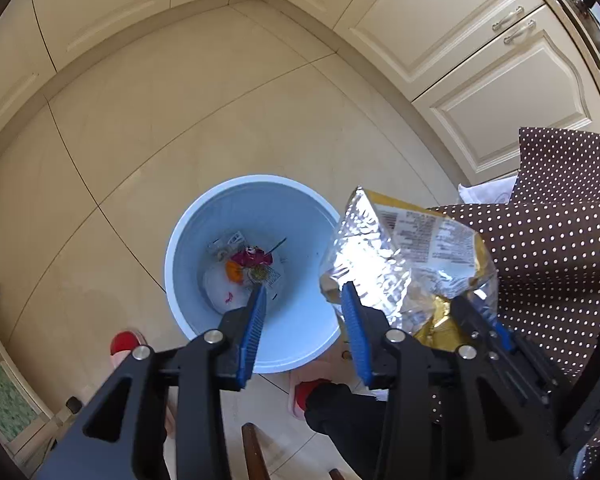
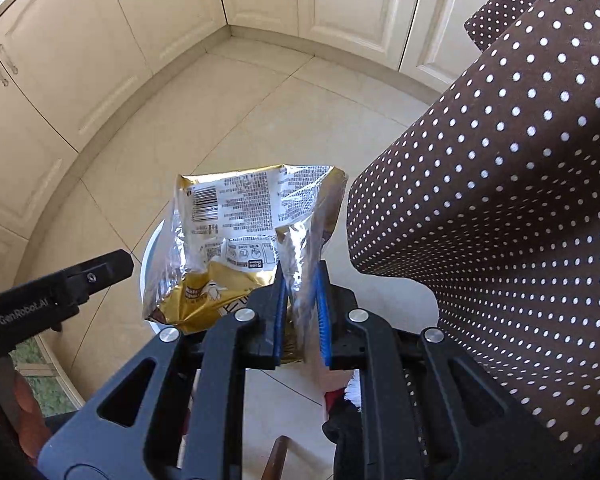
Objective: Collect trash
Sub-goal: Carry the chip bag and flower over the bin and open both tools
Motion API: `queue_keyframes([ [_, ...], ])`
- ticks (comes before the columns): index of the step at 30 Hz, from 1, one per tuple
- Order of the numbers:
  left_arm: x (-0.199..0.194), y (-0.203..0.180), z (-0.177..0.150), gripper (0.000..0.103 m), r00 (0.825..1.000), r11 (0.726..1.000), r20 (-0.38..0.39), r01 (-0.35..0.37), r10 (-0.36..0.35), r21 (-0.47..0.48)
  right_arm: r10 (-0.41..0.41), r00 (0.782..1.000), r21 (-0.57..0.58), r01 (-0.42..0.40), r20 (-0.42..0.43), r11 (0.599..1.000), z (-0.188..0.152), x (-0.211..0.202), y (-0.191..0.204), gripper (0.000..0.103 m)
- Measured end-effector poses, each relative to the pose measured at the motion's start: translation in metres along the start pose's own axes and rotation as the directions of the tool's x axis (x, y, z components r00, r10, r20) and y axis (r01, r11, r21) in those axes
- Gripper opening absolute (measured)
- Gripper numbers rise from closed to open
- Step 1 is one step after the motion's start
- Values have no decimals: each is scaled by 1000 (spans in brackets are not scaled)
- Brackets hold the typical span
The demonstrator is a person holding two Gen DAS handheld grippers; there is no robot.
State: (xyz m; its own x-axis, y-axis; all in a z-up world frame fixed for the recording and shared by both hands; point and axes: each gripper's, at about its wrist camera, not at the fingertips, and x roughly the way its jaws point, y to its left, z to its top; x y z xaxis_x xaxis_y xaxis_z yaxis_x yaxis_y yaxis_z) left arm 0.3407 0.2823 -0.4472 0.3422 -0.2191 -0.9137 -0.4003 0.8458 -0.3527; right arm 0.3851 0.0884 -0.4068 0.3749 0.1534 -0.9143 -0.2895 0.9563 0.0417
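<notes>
A white trash bin (image 1: 204,216) stands on the tiled floor with several scraps of trash (image 1: 248,264) at its bottom. My left gripper (image 1: 304,292) is open and empty, hovering above the bin's mouth. My right gripper (image 2: 302,276) is shut on a crumpled gold and silver snack bag (image 2: 240,216) and holds it up over the bin's right rim; the bag also shows in the left wrist view (image 1: 404,256). The bag hides most of the bin (image 2: 152,248) in the right wrist view. The left gripper's finger (image 2: 100,272) shows there at the left.
A table draped in a brown polka-dot cloth (image 2: 500,200) stands close on the right, also in the left wrist view (image 1: 560,240). Cream cabinets (image 1: 440,28) line the corner behind. Red slippers (image 1: 126,344) and a dark wooden chair part (image 1: 254,452) sit below the grippers.
</notes>
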Motion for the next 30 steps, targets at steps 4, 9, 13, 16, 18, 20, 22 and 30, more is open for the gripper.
queue_keyframes([
  [4,1,2,0,42,1000,1000,-12,-8,8,-4,5,1000,-5,-5,-14,1000,-3,11,5,14],
  [9,0,6,1,48,1000,1000,-23,-8,7,-7,19,999,-7,-19,-30,1000,-5,25,12,14],
  [13,-2,9,1,50,1000,1000,-24,12,-12,-13,48,998,9,-48,-37,999,-3,32,17,16],
  [16,-5,9,2,51,1000,1000,-23,15,-15,-16,68,997,24,-67,-41,997,0,39,20,21],
  [18,-6,9,2,51,1000,1000,-22,19,-20,-21,79,996,29,-78,-43,997,2,42,23,31],
  [20,-9,9,3,51,1000,999,-18,22,-23,-27,83,996,34,-82,-41,996,5,44,26,52],
  [22,-12,8,3,51,1000,999,-10,30,-30,-32,82,996,29,-81,-33,996,5,45,30,52],
  [30,-33,1,0,51,999,1000,45,22,-21,-18,63,998,17,-63,2,998,5,23,30,52],
])
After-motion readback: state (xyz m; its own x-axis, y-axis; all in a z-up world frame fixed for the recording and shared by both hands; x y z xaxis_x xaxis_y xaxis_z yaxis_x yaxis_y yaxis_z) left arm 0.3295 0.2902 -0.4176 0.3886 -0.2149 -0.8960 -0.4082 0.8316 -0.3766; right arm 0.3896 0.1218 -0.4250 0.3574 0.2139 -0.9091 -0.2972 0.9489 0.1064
